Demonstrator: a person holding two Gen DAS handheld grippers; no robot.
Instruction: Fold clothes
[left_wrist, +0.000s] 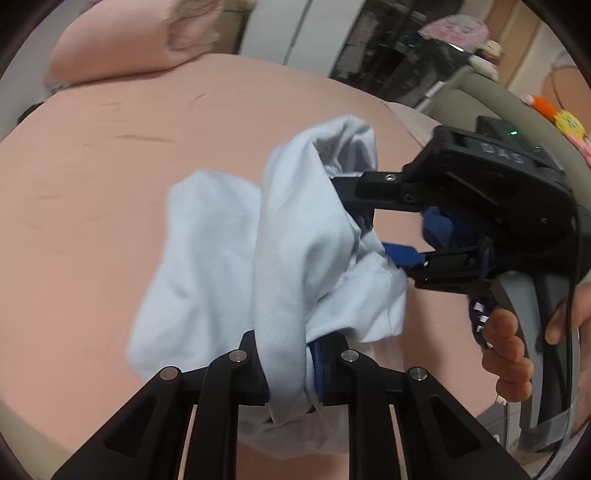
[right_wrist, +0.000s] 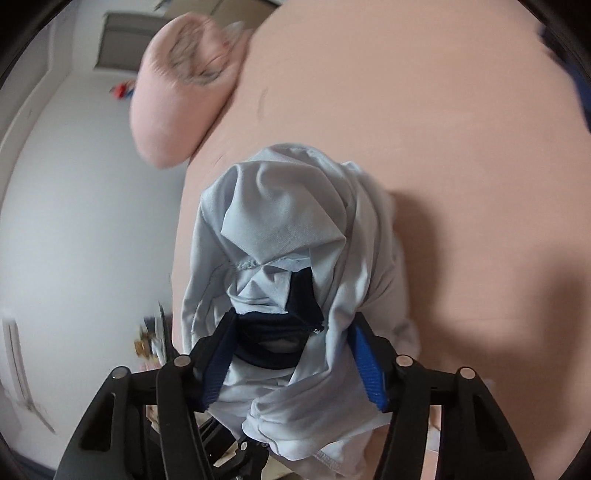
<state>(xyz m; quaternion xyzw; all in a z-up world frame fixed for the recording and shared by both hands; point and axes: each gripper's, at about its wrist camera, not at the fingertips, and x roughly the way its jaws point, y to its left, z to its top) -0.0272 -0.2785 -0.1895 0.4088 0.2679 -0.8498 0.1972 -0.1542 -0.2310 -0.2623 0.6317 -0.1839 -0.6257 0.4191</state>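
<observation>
We see the pale blue garment (left_wrist: 229, 258) bunched, held above the pink bed (left_wrist: 110, 166). The left gripper (left_wrist: 291, 369) is clamped narrowly on a fold. The right gripper (left_wrist: 373, 236) comes in from 3 o'clock, fingers partly closed on bunched cloth. Only the left view shows the hand (left_wrist: 509, 350). The right view alone shows the dark collar (right_wrist: 280, 332) between the right gripper's (right_wrist: 295, 358) fingers, pillow (right_wrist: 184, 85) at 11 o'clock.

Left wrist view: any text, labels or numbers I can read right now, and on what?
"UAS", as best it reads: raised grey lettering on top of the black right gripper body, blurred.
Pale blue cotton garment: no print or tag text visible.
Pink and yellow items at far right: too blurred to read.
Right wrist view: none.
</observation>
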